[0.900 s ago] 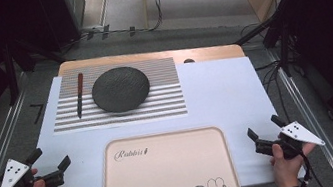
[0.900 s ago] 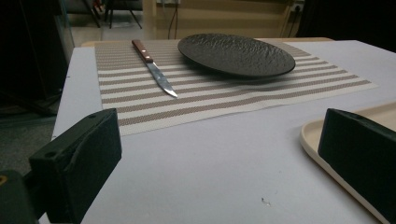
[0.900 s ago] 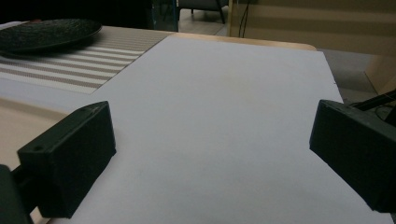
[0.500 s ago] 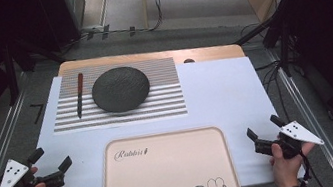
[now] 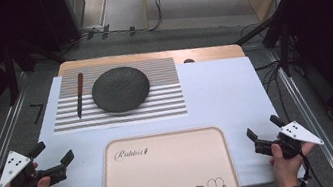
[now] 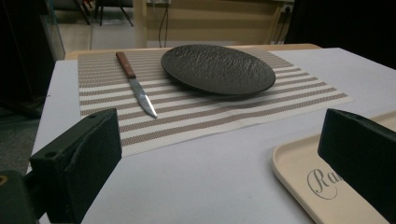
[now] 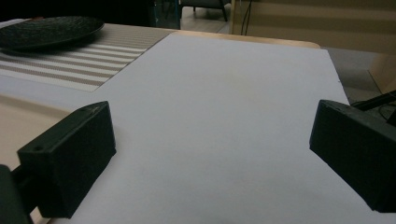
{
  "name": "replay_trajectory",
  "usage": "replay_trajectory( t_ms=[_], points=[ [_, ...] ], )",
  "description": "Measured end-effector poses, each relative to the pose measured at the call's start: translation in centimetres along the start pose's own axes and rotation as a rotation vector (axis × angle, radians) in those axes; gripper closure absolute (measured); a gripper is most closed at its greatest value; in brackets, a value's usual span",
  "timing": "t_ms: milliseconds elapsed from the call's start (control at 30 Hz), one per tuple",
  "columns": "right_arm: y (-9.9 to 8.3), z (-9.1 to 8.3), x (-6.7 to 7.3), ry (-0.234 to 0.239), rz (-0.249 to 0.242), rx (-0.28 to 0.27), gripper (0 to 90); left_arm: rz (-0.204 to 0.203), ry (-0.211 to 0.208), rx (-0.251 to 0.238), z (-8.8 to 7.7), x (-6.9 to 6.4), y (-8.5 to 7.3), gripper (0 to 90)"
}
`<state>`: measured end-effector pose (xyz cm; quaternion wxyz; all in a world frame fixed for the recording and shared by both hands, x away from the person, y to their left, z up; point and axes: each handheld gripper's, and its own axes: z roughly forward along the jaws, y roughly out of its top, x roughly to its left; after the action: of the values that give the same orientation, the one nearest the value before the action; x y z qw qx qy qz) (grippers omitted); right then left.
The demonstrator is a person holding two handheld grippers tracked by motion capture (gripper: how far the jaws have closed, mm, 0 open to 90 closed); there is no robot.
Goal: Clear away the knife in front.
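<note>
A black textured plate (image 5: pixel 120 89) (image 6: pixel 217 67) (image 7: pixel 46 30) rests on a brown-and-white striped placemat (image 5: pixel 165 101) (image 6: pixel 210 112) at the far left of the table. A knife (image 5: pixel 79 93) (image 6: pixel 135 83) with a reddish wooden handle lies on the mat left of the plate, blade toward me. A beige tray (image 5: pixel 167 174) (image 6: pixel 299 163) with a rabbit print sits at the front centre, with nothing on it. My left gripper (image 5: pixel 55 151) (image 6: pixel 219 140) is held open left of the tray. Right of the tray, my right gripper (image 5: pixel 262 127) (image 7: pixel 212 140) is open too. Both hold nothing.
A white sheet (image 5: pixel 225 94) (image 7: pixel 224 93) covers the table, with bare room right of the placemat. A small dark round spot (image 5: pixel 188 60) sits on the wooden back edge. Metal rails (image 5: pixel 310 116) run along both sides, and cables lie on the floor behind.
</note>
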<state>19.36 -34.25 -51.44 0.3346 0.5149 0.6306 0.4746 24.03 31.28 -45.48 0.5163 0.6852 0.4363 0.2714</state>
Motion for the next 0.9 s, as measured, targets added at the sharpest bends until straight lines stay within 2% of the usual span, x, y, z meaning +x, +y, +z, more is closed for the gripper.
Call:
replay_trajectory(
  t_ms=[67,200,400,600,900],
  points=[
    [0.0,0.0,0.0,0.004,-0.004,-0.001,0.0,0.013,0.005,-0.001,0.1,-0.1,0.4,0.0],
    [0.0,0.0,0.0,0.005,-0.002,0.000,0.0,0.009,0.007,-0.001,0.3,0.0,1.4,0.0],
    [0.0,0.0,0.1,0.008,-0.006,0.001,0.0,0.028,0.016,0.003,0.9,0.2,3.0,0.0],
    [0.0,0.0,0.1,0.007,-0.009,0.003,0.0,0.016,0.007,0.014,2.1,0.8,4.5,0.0],
    [0.0,0.0,0.1,0.008,-0.010,0.004,0.0,0.023,-0.004,0.037,4.0,1.7,6.2,0.0]
  ],
)
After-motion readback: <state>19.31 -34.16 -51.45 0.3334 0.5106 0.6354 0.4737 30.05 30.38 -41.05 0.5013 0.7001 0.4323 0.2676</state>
